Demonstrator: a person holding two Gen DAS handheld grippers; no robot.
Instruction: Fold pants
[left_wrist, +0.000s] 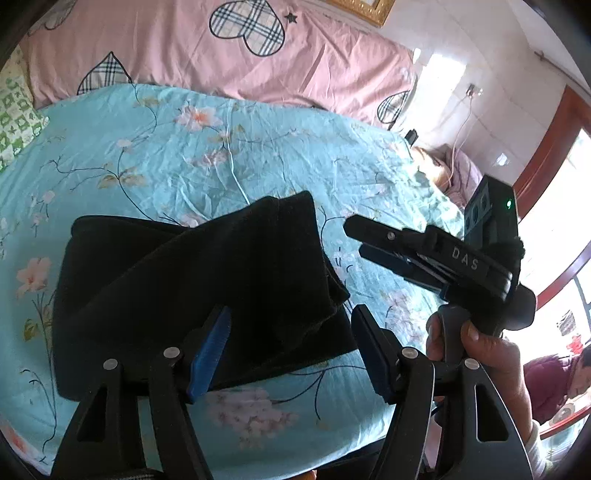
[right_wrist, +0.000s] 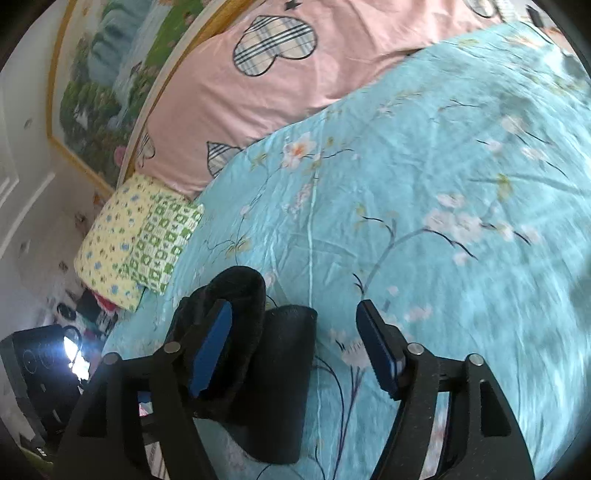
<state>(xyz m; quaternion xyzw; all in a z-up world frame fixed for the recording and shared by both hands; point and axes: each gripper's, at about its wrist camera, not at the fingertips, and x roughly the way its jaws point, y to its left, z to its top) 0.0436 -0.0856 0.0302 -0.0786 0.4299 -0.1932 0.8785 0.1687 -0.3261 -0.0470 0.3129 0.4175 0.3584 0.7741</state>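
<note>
Black pants (left_wrist: 192, 288) lie folded in a bundle on the blue flowered bedsheet (left_wrist: 207, 147), one leg laid slanting across the top. My left gripper (left_wrist: 291, 350) is open and empty just above the bundle's near right edge. My right gripper (left_wrist: 358, 236) shows in the left wrist view to the right of the pants, held in a hand (left_wrist: 476, 354). In the right wrist view the right gripper (right_wrist: 295, 347) is open and empty, with the pants (right_wrist: 266, 373) low at the left between and beside its fingers.
A pink quilt with plaid hearts (left_wrist: 229, 62) lies along the far side of the bed. A green and yellow patterned pillow (right_wrist: 136, 236) sits at the bed's left end. A person in red (left_wrist: 550, 380) is at the far right, by a window.
</note>
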